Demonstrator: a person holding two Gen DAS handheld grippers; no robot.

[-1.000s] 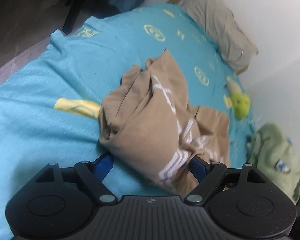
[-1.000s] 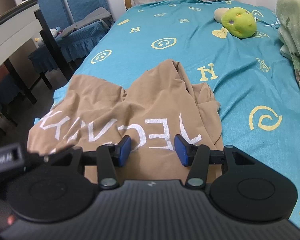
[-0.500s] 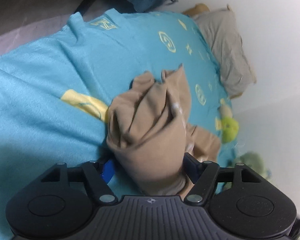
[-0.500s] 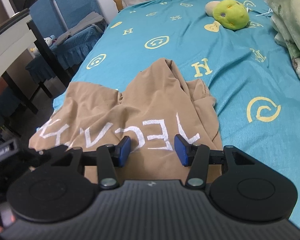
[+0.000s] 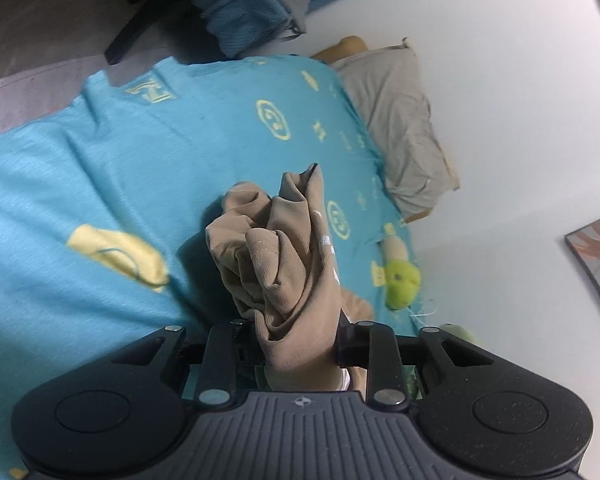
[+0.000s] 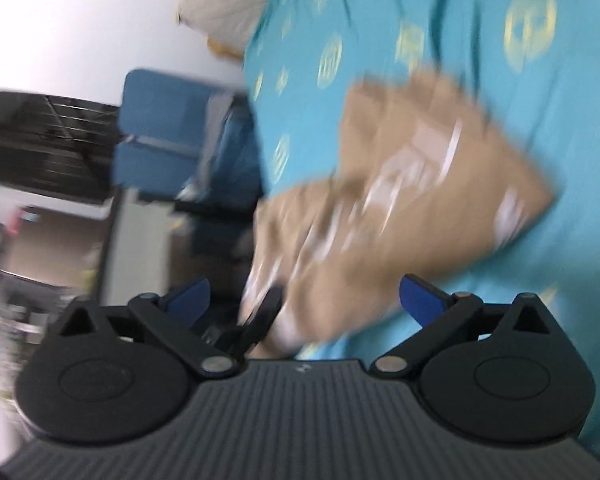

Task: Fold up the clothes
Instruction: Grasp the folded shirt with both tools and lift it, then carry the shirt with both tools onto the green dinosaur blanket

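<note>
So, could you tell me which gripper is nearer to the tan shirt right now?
Left. The left gripper is closing around a bunched part of the tan shirt; the right gripper is opening, its blue pads clear of the cloth.

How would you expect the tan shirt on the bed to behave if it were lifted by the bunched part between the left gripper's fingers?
Probably floppy: the tan shirt is crumpled into soft folds where the left gripper is closing on it. The rest would likely sag and trail over the blue bedsheet. It looks like thin cloth, so probably light. The grip may slip, since only a loose bunch sits between the jaws.
</note>
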